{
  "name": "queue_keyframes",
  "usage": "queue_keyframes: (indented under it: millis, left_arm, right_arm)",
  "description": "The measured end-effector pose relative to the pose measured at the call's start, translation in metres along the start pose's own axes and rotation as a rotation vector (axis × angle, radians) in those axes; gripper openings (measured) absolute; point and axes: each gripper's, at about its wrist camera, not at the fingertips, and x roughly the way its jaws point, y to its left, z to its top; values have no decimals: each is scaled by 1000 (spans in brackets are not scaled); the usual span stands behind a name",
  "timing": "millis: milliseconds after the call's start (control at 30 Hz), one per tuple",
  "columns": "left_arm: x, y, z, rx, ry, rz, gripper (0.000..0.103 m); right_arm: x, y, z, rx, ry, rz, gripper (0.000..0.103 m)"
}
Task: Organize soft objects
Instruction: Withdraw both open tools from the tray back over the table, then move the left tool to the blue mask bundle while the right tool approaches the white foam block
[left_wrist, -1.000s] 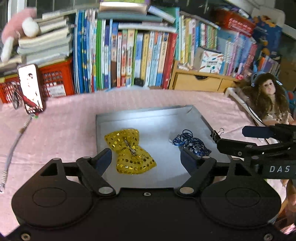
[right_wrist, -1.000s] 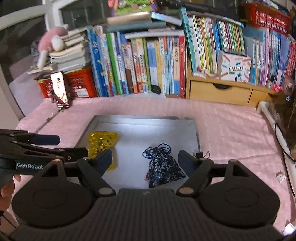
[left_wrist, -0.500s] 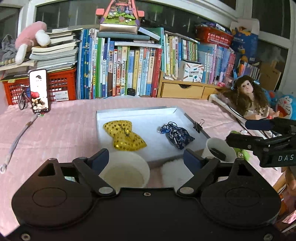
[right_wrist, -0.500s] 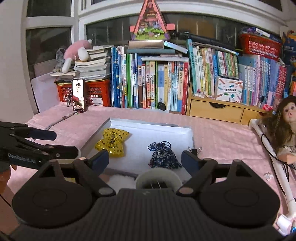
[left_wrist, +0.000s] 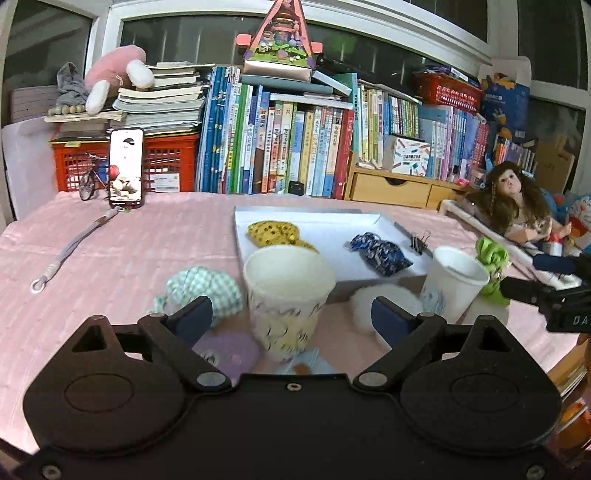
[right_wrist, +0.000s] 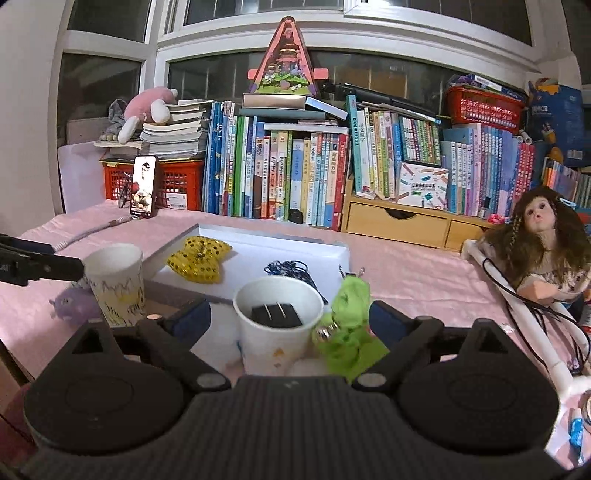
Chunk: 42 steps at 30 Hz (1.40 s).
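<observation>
A white tray (left_wrist: 314, 218) on the pink cloth holds a yellow sequin bow (left_wrist: 273, 232) and a blue patterned pouch (left_wrist: 380, 251). My left gripper (left_wrist: 291, 323) is empty, its jaws opening either side of a yellow-marked paper cup (left_wrist: 288, 295) without touching it. A checked green ball (left_wrist: 199, 284), a purple plush (left_wrist: 229, 347) and a white pompom (left_wrist: 384, 302) lie around that cup. My right gripper (right_wrist: 290, 319) is also opening, with a white cup (right_wrist: 275, 332) and a green soft toy (right_wrist: 347, 325) between its fingers, untouched.
A doll (right_wrist: 543, 243) leans at the right edge beside white tubing (right_wrist: 517, 314). A phone (left_wrist: 125, 168) stands at the back left, with a lanyard (left_wrist: 70, 251) trailing from it. Books and a red crate (left_wrist: 170, 162) wall off the far side. A binder clip (left_wrist: 419, 242) grips the tray's right rim.
Both grippers have pulled back from over the tray and sunk lower. The two cups and the loose soft things in front of the tray have come into view. Both pairs of jaws stand wider.
</observation>
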Motion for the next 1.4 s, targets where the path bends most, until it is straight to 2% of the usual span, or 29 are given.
queue_keyframes:
  millis: [233, 433, 667, 933, 1400]
  left_arm:
    - [-5, -4, -36, 44, -21, 36, 97]
    - [9, -14, -59, 99, 18, 75, 97]
    - [26, -19, -69, 113, 57, 74, 95]
    - [40, -18, -75, 80, 84, 79, 92]
    - [51, -25, -77, 78, 93, 75, 72]
  right_arm:
    - [-2, -7, -24, 21, 2, -21, 102]
    - [5, -11, -40, 32, 30, -52, 102]
    - [17, -16, -52, 58, 63, -76, 102]
    - [29, -22, -58, 103, 80, -69, 102]
    - [40, -18, -61, 113, 106, -42, 99]
